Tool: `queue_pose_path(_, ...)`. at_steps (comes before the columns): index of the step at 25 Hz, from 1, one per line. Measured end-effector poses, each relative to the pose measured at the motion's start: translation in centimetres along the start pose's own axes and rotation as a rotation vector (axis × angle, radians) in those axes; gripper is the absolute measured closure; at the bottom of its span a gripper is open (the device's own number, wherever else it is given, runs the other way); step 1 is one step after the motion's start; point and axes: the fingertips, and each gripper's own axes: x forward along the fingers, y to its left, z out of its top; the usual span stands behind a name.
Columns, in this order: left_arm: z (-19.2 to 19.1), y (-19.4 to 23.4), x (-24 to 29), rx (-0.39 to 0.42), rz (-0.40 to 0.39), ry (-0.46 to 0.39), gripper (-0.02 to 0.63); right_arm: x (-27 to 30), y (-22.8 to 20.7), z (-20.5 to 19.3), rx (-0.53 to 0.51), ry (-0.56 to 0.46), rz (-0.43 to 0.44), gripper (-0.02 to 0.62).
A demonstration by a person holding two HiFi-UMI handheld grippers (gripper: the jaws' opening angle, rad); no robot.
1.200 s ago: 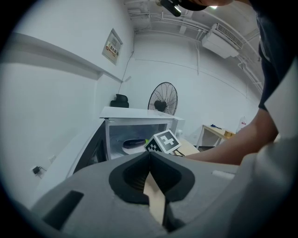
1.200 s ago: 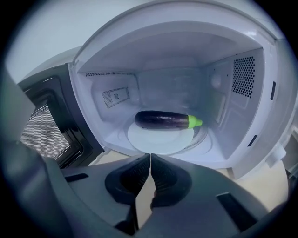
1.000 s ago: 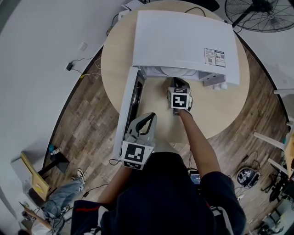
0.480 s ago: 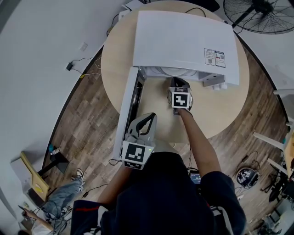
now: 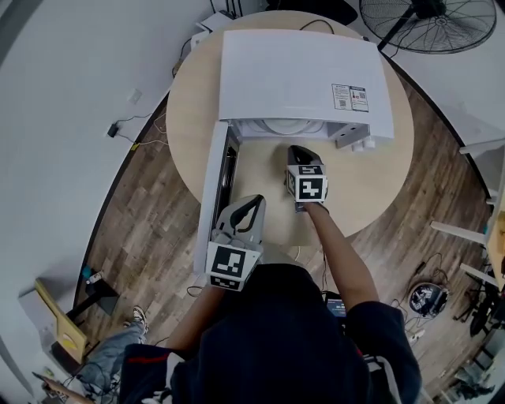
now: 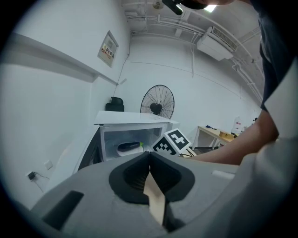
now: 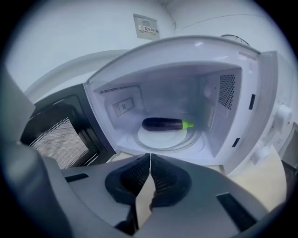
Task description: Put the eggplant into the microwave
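Note:
A dark purple eggplant (image 7: pixel 165 124) with a green stem lies on the round glass plate (image 7: pixel 158 138) inside the white microwave (image 5: pixel 300 71), whose door (image 5: pixel 211 197) stands open to the left. My right gripper (image 7: pixel 150 160) hovers in front of the cavity, shut with nothing between its jaws. It also shows as the right gripper (image 5: pixel 302 162) in the head view. My left gripper (image 6: pixel 149 158) is shut and empty, held back near the person's body by the door's outer edge. From it the eggplant (image 6: pixel 129 146) is visible inside.
The microwave stands on a round wooden table (image 5: pixel 379 189). A standing fan (image 5: pixel 426 20) is beyond the table. Cables and a wall socket (image 5: pixel 126 126) lie on the wood floor at the left. A second table (image 6: pixel 219 135) stands at the right.
My right gripper has drawn back a little from the microwave opening and risen. The left gripper stays where it was. The eggplant has not moved.

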Motion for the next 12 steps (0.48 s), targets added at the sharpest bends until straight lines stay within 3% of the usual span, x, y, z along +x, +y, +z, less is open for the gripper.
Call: queue_pose_path(12,4.3,-0.1,-1.9,0.069,-0.027,-0.106,0.589,-9.9,3.1,5.6,-0.029,-0.212,0.044,0.583)
